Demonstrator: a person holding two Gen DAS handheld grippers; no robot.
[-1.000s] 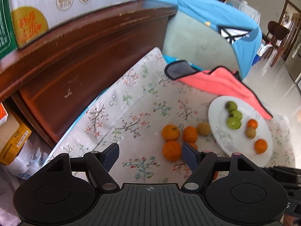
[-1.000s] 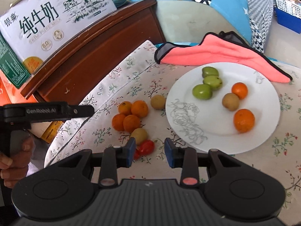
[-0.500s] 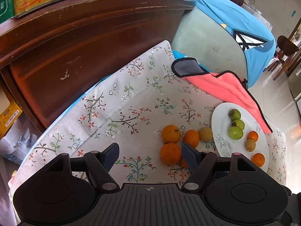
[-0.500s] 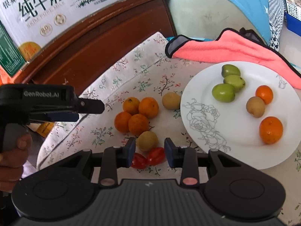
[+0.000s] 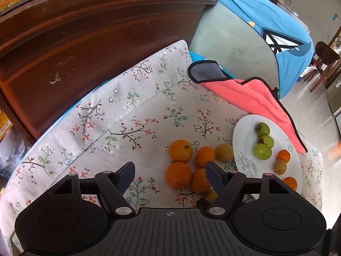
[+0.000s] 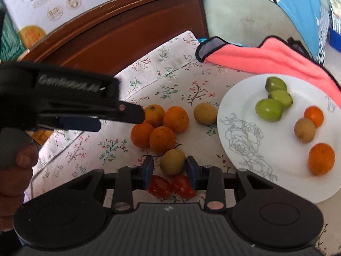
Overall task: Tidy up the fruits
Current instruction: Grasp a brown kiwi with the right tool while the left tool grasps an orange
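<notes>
Several oranges (image 6: pixel 162 139) lie clustered on the flowered cloth (image 5: pixel 127 117), with a brownish fruit (image 6: pixel 205 114) beside them. A white plate (image 6: pixel 245 140) at the right carries three green fruits (image 6: pixel 269 109), two oranges and one brown fruit. My right gripper (image 6: pixel 169 167) is low over the cloth, its jaws closing around a second brownish fruit (image 6: pixel 172 161); a small gap still shows at the left pad. Two cherry tomatoes (image 6: pixel 159 185) lie just under its fingers. My left gripper (image 5: pixel 169 167) stands open above the oranges (image 5: pixel 178 175), holding nothing, and shows as a black tool (image 6: pixel 121 120) in the right wrist view.
A pink cloth (image 6: pixel 266 57) lies behind the plate, its edge over the rim. A dark wooden board (image 5: pixel 85 42) bounds the cloth at the back left, with a milk carton (image 6: pixel 64 0) on top. A person's hand (image 6: pixel 12 170) grips the left tool.
Both grippers came lower and closer to the fruit. The right jaws narrowed around the brownish fruit. The left gripper moved in over the oranges, still open.
</notes>
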